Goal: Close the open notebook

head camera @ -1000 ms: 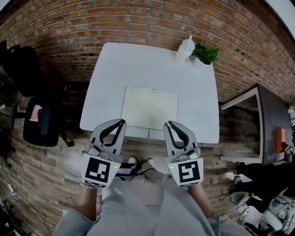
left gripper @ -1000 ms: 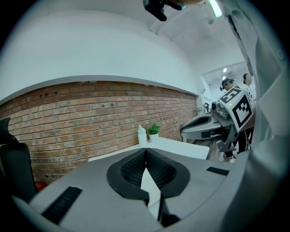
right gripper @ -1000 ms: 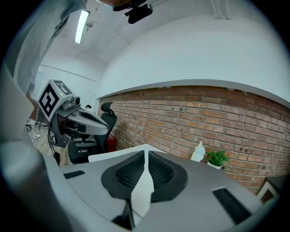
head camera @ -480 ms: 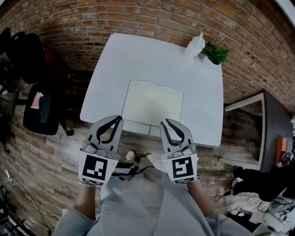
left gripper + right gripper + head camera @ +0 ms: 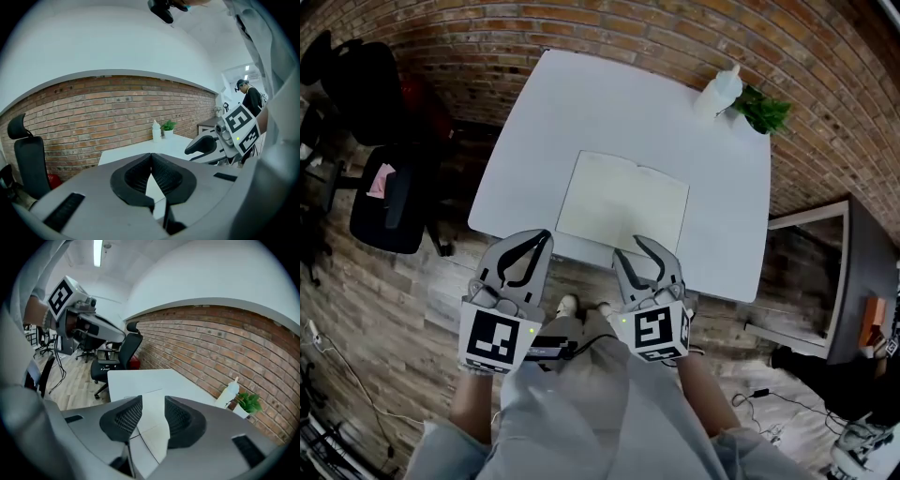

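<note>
Upper right, a pot (image 5: 240, 411) holds a plant (image 5: 766, 112). The left gripper (image 5: 545, 236) is closed and empty. The right gripper (image 5: 628, 247) has just been opening its jaws, nothing between them.

One notebook (image 5: 623, 202), one bottle (image 5: 719, 92), one plant (image 5: 764, 111), one table (image 5: 581, 103), two grippers (image 5: 546, 237) (image 5: 628, 247).

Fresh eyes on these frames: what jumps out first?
The open notebook lies flat near the front edge of the white table. At that edge hover the left gripper, jaws together, and the right gripper, whose jaws have just been opening with nothing between them. A white bottle and a small green plant sit at the far right corner.
</note>
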Available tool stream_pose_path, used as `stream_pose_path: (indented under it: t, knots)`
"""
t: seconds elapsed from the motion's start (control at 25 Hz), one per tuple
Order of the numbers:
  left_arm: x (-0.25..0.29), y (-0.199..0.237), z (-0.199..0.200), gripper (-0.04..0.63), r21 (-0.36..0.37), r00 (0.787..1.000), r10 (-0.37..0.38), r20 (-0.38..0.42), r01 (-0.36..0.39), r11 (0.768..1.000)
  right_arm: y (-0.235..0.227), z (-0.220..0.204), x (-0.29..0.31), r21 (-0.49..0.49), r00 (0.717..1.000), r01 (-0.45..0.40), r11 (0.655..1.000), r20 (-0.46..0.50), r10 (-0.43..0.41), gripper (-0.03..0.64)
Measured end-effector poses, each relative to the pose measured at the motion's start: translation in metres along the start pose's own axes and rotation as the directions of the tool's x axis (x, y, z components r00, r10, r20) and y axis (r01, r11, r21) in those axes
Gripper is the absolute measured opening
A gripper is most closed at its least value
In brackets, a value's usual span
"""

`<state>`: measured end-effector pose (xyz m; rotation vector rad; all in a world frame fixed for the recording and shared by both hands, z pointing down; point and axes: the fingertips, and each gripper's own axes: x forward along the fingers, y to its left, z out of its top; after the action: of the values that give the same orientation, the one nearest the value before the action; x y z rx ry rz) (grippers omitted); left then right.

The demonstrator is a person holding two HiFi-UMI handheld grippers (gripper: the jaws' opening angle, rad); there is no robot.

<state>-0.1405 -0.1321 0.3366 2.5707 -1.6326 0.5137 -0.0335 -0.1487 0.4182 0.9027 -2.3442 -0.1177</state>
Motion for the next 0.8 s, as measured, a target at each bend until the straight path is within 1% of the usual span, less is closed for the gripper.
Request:
stream_pose_path:
  t: [0.16,0.32,0.56,0.68,0.8]
  knots:
    - [0.000,0.006,-0.009,0.018,-0.018,1.000,0.019,-0.012,-0.019,1.000,0.010,-0.015,0.018,-0.085,0.999,-0.024,0.996,-0.047,0.020,0.156]
    - [0.000,0.015,-0.019,0.018,-0.028,0.999,0.038,-0.024,-0.039,0.999,0.019,-0.029,0.037,-0.192,0.995,-0.043,0.981,-0.094,0.025,0.176]
    - [0.000,0.022,-0.034,0.018,-0.047,0.998,0.052,-0.043,-0.054,0.997,0.036,-0.053,0.061,-0.243,0.985,-0.084,0.966,-0.166,0.044,0.183]
    - [0.002,0.022,-0.042,0.018,-0.049,0.997,0.054,-0.057,-0.057,0.997,0.039,-0.066,0.072,-0.298,0.979,-0.092,0.950,-0.203,0.031,0.183]
    - [0.003,0.022,-0.049,0.018,-0.061,0.996,0.057,-0.066,-0.061,0.996,0.042,-0.077,0.081,-0.356,0.971,-0.087,0.930,-0.237,0.000,0.183]
